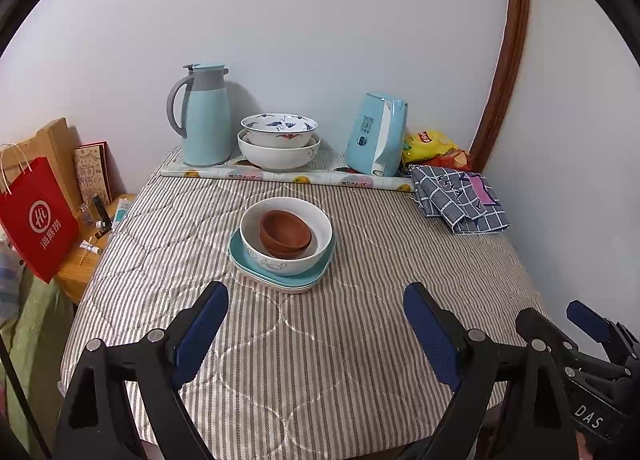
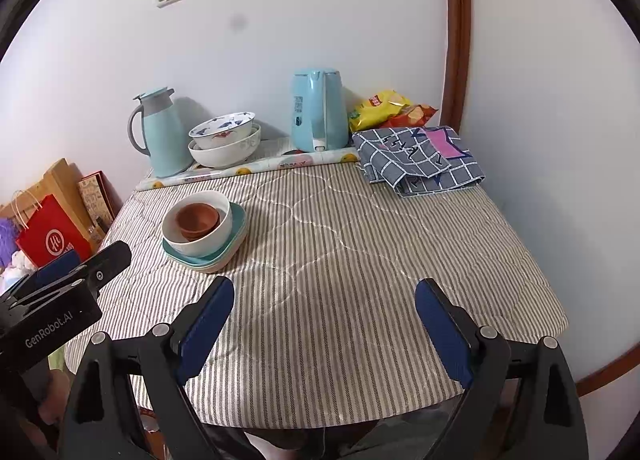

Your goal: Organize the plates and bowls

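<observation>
Both the left claw (image 1: pixel 316 304) and the right claw (image 2: pixel 325 298) hang wide apart and hold nothing, low over the near part of the striped surface (image 2: pixel 360 244). Mid-surface, a brown bowl (image 1: pixel 285 234) sits in a white bowl (image 1: pixel 286 236) on stacked teal plates (image 1: pixel 280 274). Two more nested bowls (image 1: pixel 279 140) stand at the back, between a blue thermos jug (image 1: pixel 204 116) and a blue kettle (image 1: pixel 376 134).

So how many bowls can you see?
4: a brown bowl inside a white bowl on the teal plates; a patterned bowl nested in another white one by the wall. More may hide.
</observation>
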The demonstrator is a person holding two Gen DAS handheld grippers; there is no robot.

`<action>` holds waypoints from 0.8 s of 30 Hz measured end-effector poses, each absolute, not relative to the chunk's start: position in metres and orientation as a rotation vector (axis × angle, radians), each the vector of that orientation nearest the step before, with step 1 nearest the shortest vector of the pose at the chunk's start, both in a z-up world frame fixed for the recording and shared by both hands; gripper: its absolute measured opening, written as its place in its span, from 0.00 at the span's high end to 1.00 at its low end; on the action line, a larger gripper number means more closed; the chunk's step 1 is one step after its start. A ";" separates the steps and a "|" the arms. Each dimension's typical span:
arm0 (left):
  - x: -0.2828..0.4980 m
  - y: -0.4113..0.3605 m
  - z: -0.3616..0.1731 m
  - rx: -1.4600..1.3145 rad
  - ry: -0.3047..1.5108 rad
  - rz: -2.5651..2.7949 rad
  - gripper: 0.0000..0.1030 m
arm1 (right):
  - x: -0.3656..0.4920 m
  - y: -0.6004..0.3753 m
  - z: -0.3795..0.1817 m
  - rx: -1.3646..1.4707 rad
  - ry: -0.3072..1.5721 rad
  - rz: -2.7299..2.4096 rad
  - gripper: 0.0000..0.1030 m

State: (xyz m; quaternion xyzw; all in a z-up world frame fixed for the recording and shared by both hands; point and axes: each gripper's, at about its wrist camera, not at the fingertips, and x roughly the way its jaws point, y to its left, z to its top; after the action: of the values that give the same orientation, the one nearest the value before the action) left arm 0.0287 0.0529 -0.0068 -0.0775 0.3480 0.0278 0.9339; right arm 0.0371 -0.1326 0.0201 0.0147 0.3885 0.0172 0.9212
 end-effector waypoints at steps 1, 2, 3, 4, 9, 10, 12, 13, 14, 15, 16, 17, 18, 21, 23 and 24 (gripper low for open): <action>0.028 0.053 -0.007 -0.158 0.712 0.057 0.14 | 0.037 -0.132 0.020 0.029 0.799 0.034 0.11; 0.028 0.053 -0.007 -0.159 0.712 0.056 0.14 | 0.037 -0.131 0.020 0.029 0.799 0.033 0.11; 0.028 0.053 -0.007 -0.158 0.712 0.056 0.14 | 0.037 -0.131 0.020 0.029 0.799 0.034 0.11; 0.028 0.053 -0.007 -0.159 0.711 0.056 0.14 | 0.036 -0.131 0.020 0.029 0.800 0.034 0.11; 0.026 0.053 -0.008 -0.159 0.712 0.060 0.14 | 0.036 -0.131 0.020 0.028 0.797 0.034 0.11; 0.026 0.053 -0.008 -0.160 0.712 0.059 0.14 | 0.036 -0.131 0.020 0.027 0.795 0.034 0.11; 0.026 0.053 -0.009 -0.159 0.711 0.060 0.14 | 0.035 -0.130 0.020 0.026 0.794 0.034 0.11; 0.026 0.053 -0.009 -0.159 0.709 0.062 0.14 | 0.035 -0.130 0.020 0.027 0.794 0.035 0.11; 0.025 0.054 -0.008 -0.159 0.708 0.061 0.14 | 0.035 -0.130 0.020 0.027 0.794 0.035 0.11; 0.025 0.054 -0.009 -0.158 0.708 0.060 0.14 | 0.035 -0.129 0.020 0.027 0.794 0.036 0.11; 0.025 0.054 -0.009 -0.158 0.709 0.061 0.14 | 0.035 -0.129 0.020 0.026 0.794 0.036 0.11; 0.025 0.053 -0.009 -0.158 0.709 0.062 0.14 | 0.034 -0.129 0.019 0.026 0.795 0.035 0.11; 0.025 0.053 -0.009 -0.158 0.710 0.062 0.14 | 0.034 -0.128 0.019 0.026 0.795 0.036 0.11; 0.024 0.054 -0.009 -0.158 0.714 0.062 0.14 | 0.034 -0.128 0.020 0.024 0.793 0.038 0.11; 0.025 0.054 -0.009 -0.158 0.715 0.061 0.14 | 0.033 -0.128 0.020 0.024 0.793 0.036 0.11; 0.024 0.054 -0.009 -0.158 0.715 0.060 0.14 | 0.033 -0.128 0.021 0.025 0.792 0.037 0.11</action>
State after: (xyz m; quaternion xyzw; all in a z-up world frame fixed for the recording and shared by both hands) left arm 0.0243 0.0544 -0.0089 -0.0774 0.3495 0.0291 0.9333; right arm 0.0332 -0.1278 0.0207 0.0121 0.3859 0.0178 0.9223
